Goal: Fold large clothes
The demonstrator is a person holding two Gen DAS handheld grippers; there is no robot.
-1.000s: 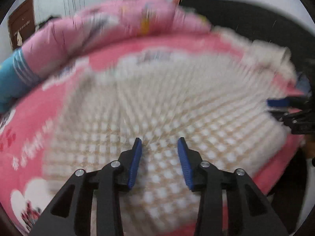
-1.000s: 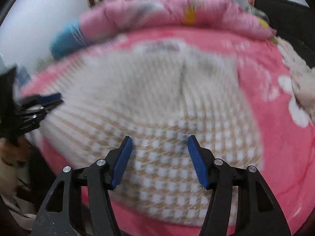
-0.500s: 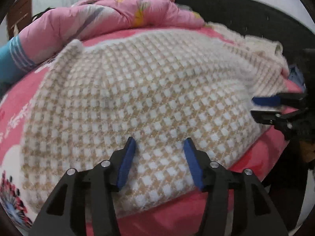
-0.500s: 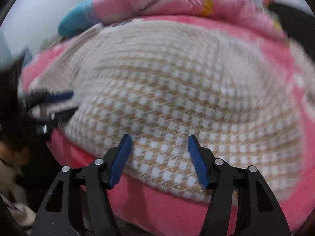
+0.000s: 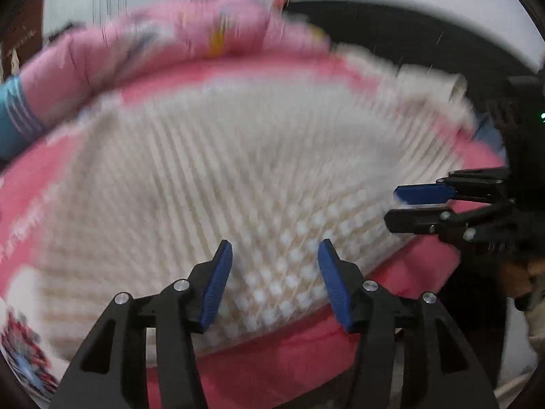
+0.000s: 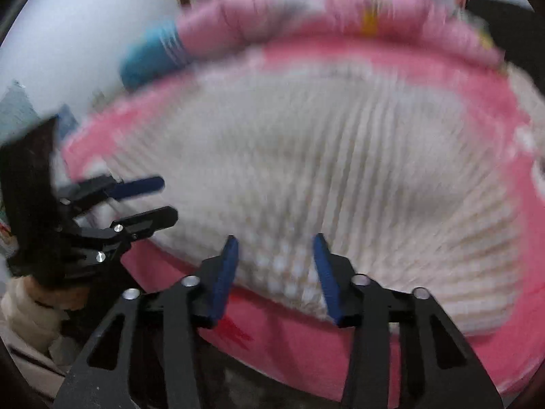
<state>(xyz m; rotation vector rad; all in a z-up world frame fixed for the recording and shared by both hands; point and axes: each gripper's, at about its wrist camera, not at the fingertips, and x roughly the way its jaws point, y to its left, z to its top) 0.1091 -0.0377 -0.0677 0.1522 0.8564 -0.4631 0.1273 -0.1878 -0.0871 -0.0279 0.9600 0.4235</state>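
The left claw (image 5: 275,279) stands partly open over the near edge of the checked sweater (image 5: 238,184), its blue pads apart with nothing pinched between them. The right claw (image 6: 275,272) is closing; the sweater's near hem shows in the gap between its pads, but they do not yet press on it.

The sweater, cream with tan checks, lies spread flat on the bed (image 5: 272,368), close to the bed's near edge. Its long axis seems to run across the bed from side to side, parallel to that near edge, though blur hides which end is the collar and which the hem. In the right wrist view the sweater (image 6: 323,170) fills most of the middle, with pink sheet showing around it.

Seen from the left claw, the right claw (image 5: 405,204) comes in at the sweater's right end, one finger above the other. Seen from the right claw, the left claw (image 6: 160,201) sits at the sweater's left end in the same way.

Beyond the sweater's far edge lies a rolled pink quilt (image 5: 153,44), with a blue striped pillow (image 5: 13,116) at its left end. A second pale garment (image 5: 422,85) lies past the sweater's far right corner.
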